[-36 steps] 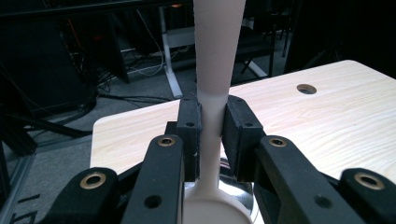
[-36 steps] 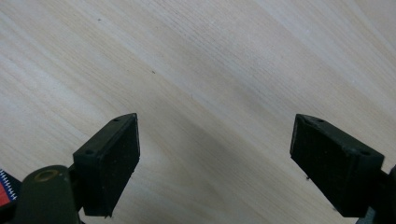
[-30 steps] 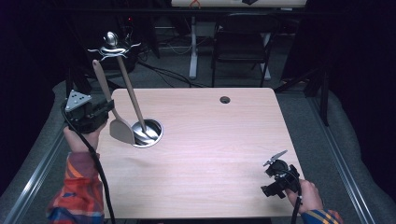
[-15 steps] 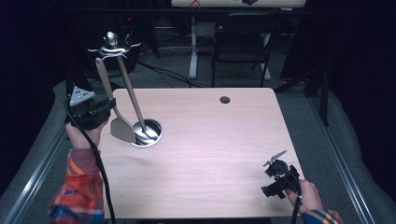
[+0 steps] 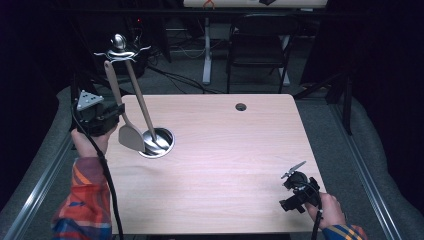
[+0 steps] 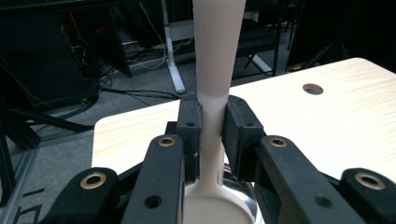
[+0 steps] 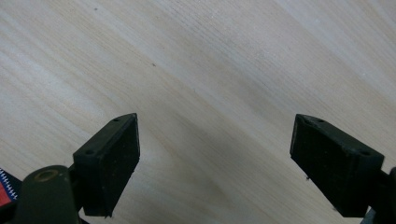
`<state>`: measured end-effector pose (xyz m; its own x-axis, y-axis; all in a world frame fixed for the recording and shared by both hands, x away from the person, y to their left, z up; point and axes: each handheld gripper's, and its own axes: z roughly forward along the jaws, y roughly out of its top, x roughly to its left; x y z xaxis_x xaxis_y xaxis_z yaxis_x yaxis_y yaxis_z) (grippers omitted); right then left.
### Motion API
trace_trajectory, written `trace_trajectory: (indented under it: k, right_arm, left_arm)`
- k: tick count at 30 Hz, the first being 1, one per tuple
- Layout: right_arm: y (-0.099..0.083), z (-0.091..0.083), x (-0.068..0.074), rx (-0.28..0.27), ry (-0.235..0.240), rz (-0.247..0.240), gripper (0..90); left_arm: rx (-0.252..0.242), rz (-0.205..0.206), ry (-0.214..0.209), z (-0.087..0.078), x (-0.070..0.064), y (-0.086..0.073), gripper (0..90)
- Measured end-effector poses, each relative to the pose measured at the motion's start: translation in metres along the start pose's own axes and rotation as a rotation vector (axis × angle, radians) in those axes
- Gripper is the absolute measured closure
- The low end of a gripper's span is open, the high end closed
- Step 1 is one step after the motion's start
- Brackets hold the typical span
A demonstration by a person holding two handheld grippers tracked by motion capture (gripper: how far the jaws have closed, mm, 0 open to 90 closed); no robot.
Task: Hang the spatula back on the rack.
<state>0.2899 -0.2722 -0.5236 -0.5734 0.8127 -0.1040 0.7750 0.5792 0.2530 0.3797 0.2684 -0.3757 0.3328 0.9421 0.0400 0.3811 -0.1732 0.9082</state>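
My left tongs (image 5: 116, 111) clamp the beige flat-bladed plastic spatula (image 5: 126, 121) at the light wooden surface's (image 5: 225, 150) left edge, handle up-left, blade at the round steel stand base (image 5: 156, 142). Right tongs (image 5: 295, 172) apart, open surface around.

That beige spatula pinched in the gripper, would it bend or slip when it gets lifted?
Probably stiff: the spatula keeps a straight handle while the left gripper pinches its narrow neck. It looks smooth, so it might slide a little between the jaws. Its broad blade hangs below the grip, so it could swing.
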Motion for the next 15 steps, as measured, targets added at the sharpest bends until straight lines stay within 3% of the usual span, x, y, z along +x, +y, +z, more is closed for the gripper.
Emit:
trace_trajectory:
  k: [13,14,15]
  right_arm:
    - [-0.0003,0.0004,0.0012,-0.016,0.003,0.004,15.6]
    - [0.0005,-0.0012,0.0009,0.003,-0.009,-0.012,15.6]
    - [-0.0003,0.0004,0.0017,-0.019,0.008,0.002,15.6]
  left_arm:
    - [-0.011,0.007,-0.021,0.0070,0.0026,-0.0013,77.0]
    - [-0.012,0.007,-0.025,0.0073,0.0027,-0.0015,76.8]
    - [-0.013,0.006,-0.026,0.0074,0.0024,-0.0016,76.7]
